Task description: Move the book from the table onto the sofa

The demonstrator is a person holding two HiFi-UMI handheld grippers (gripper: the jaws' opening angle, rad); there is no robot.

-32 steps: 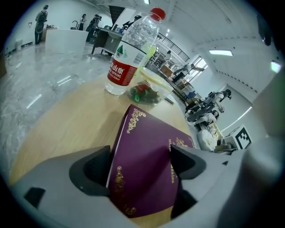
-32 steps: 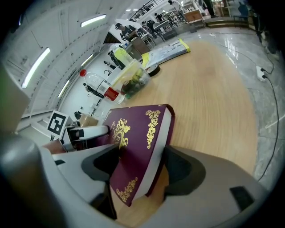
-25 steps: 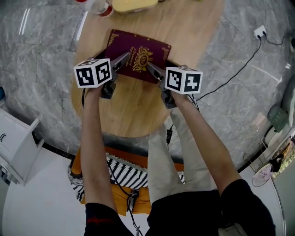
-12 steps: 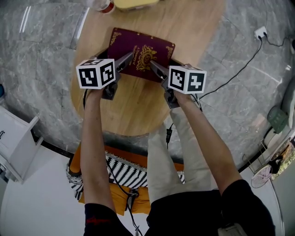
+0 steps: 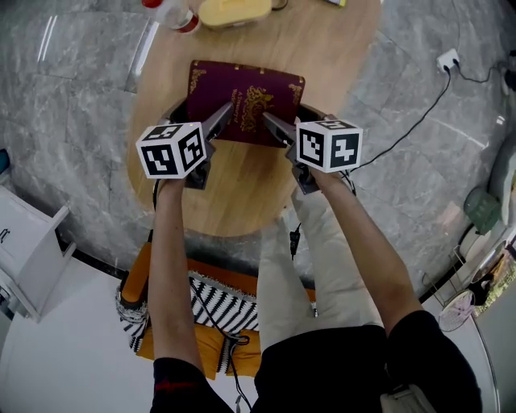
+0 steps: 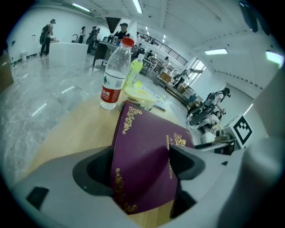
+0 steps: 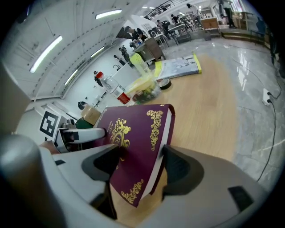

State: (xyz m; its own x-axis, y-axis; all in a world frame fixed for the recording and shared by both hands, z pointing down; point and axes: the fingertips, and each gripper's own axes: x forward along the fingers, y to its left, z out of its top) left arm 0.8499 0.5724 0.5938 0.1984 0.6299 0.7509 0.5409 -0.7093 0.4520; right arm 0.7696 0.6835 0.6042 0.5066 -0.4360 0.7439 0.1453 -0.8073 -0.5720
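Both bare forearms reach straight forward from dark short sleeves, running nearly side by side, with each marker cube facing up at the head camera. The left hand-held gripper and the right hand-held gripper angle inward towards each other, tips close together over the near edge of the book.

In its own view, the left hand-held gripper has its jaws closed on the near left part of the maroon cover, the book standing tilted between them. The right hand-held gripper likewise pinches the near right corner, one jaw on the gilt cover and the other against the page edge of the book. That corner looks raised off the wood, though I cannot tell whether the far edge rests on it.

The table is a rounded wooden top. Beyond the book from both hand-held grippers stand a clear water bottle with a red cap and a pale yellow item. The floor is grey marble. To the right of the right hand-held gripper a black cable runs to a white plug block. Behind the hand-held grippers, below the arms, lies orange and striped fabric, and a white cabinet sits off to the left. The gripper views show a large bright hall with ceiling strip lights and distant people
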